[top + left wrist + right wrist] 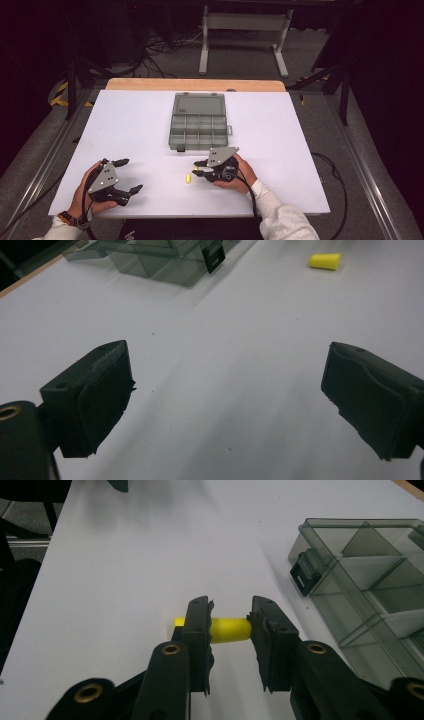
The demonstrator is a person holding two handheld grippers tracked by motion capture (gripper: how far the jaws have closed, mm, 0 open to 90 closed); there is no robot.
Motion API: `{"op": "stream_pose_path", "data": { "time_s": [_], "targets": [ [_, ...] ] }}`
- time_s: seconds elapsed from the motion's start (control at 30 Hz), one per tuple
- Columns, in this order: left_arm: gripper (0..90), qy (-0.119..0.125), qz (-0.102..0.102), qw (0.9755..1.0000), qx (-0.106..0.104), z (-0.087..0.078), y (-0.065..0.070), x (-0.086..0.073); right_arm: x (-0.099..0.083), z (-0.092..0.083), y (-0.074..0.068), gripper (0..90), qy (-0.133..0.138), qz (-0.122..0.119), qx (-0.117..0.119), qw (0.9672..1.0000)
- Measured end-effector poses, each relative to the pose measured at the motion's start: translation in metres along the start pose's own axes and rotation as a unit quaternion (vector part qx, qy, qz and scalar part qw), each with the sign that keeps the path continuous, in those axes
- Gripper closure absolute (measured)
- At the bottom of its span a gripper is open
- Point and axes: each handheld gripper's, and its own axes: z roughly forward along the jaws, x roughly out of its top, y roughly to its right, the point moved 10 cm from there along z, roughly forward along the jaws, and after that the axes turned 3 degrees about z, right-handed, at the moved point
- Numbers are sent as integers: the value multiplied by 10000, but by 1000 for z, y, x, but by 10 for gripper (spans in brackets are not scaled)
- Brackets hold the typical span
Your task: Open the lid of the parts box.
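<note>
A small yellow foam plug [187, 178] lies on the white table [125, 125], between my two grippers. My right gripper [196, 168] points left at it with the jaws a narrow gap apart. In the right gripper view the plug [231, 630] lies crosswise just beyond the tips of that gripper [230, 611], partly hidden by the left jaw, and the pads do not press on it. My left gripper [130, 175] rests near the front left edge, jaws wide open and empty [227, 400]. The plug [325, 261] shows far ahead at the upper right of the left gripper view.
A smoky clear organizer box [199, 122] with its lid open and several compartments stands at mid-table, behind the grippers. Its black latch [305, 572] faces the front edge. The box [150, 260] is also ahead of the left gripper. A wooden strip [195, 84] borders the far edge.
</note>
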Motion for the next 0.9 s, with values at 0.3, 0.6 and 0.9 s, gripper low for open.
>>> {"op": "stream_pose_path", "data": {
  "time_s": [0.3, 0.6, 0.9],
  "targets": [
    [76, -6, 4, 10000, -9, 0, 0, 0, 3, -5, 5, 705, 120, 21, -147, 9998],
    [76, -20, 7, 10000, -13, 0, 0, 0, 5, -8, 8, 707, 195, 40, -234, 9995],
    [76, -15, 3, 10000, -23, 0, 1, 0, 7, -10, 11, 709, 257, 71, -335, 9991]
  ]
}}
